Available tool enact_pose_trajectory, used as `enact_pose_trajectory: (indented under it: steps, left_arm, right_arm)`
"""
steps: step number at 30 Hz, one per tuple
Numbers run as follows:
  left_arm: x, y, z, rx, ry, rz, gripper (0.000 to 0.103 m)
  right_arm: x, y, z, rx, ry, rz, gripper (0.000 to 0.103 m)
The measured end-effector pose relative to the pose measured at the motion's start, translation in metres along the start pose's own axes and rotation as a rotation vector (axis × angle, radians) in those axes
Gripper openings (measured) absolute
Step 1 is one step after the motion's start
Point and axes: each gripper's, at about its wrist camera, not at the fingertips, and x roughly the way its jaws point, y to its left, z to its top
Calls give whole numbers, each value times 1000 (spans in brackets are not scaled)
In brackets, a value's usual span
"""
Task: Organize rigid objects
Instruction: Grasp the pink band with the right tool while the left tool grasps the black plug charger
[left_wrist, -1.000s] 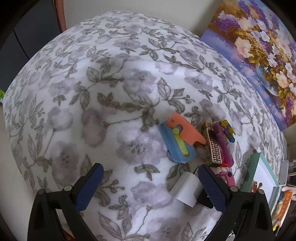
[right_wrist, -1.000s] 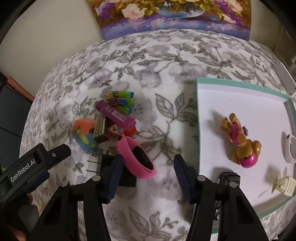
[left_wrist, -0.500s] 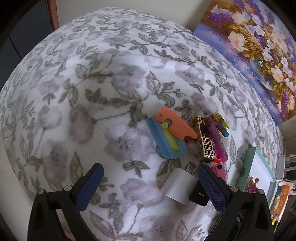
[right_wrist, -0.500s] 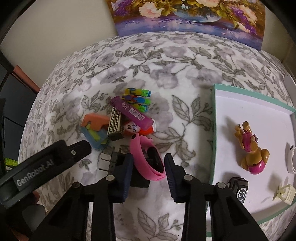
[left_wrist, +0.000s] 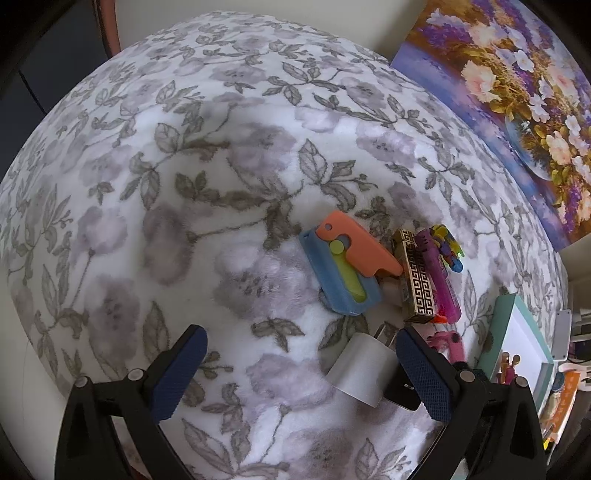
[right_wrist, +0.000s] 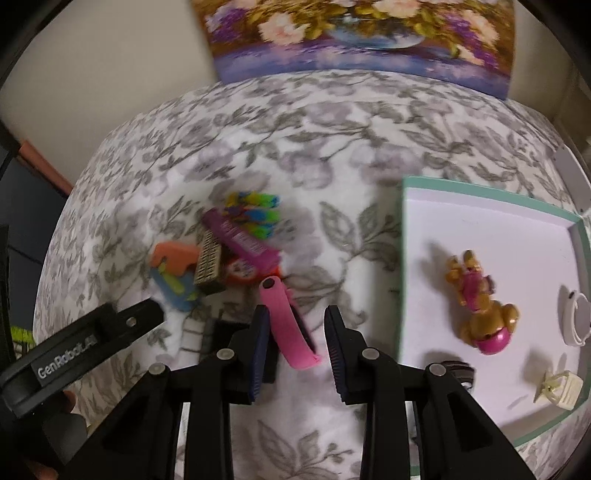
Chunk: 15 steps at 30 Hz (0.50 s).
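Since a second ago the right gripper (right_wrist: 295, 343) has narrowed its jaws and come in over the pink band (right_wrist: 286, 328); the view is motion-blurred. The band lies between the pads, against the left one, with a gap showing to the right one, so the jaws are part-closed and I judge the band is not yet clamped. The left gripper (left_wrist: 301, 369) has barely shifted and hangs wide open, holding nothing, over the cloth (left_wrist: 184, 184).

Done so far: the tray (right_wrist: 458, 192), to the right of the right gripper, already holds a dog toy (right_wrist: 480, 306), a white ring (right_wrist: 574, 317), a small cream piece (right_wrist: 561, 386) and a dark item partly hidden behind the right finger.

Left to do: ahead and left of the right gripper sits a cluster, the orange-blue toy (left_wrist: 343, 266), patterned lighter (left_wrist: 415, 277), purple tube (left_wrist: 437, 273) and coloured clips (left_wrist: 448, 247). A white charger (left_wrist: 364, 369) and a black block touching it lie just inside the left gripper's right finger. Roughly half the job appears to remain.
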Motion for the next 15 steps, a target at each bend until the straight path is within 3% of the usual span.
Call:
enact_pose_trajectory:
  steps: [8,13,15]
  left_arm:
    - [0,-2,-2,5,4,3,103]
    - [1,-6,-3,19,4,7,103]
    - [1,-7,-3,24,6,7,103]
  right_arm:
    - [1,-10,2,24,0,7,30]
    - [1,-4,-1,-25,-22,-58,30]
    - [6,-3,-3,-34,6,-48,25]
